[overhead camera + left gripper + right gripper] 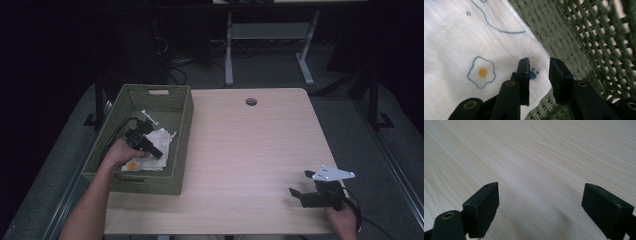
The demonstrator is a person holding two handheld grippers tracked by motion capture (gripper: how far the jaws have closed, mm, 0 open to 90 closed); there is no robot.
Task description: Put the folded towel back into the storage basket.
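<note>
Nearest the person, the right hand-held gripper (301, 184) rested on the pale wooden counter (250, 155) at its near right corner, jaws spread wide with nothing between them and bare wood grain ahead. Across the counter, well apart from it, the left hand-held gripper (156, 151) reached down into a green woven basket (182, 125) at the left edge. Its jaws stood partly open, with a narrow gap, gripping nothing. A white cloth (456, 50) printed with a fried-egg drawing (482, 72) lay on the basket floor directly under and beyond those jaws, its edge just beneath the tips. The basket's woven wall (599, 37) rose beside that gripper.
</note>
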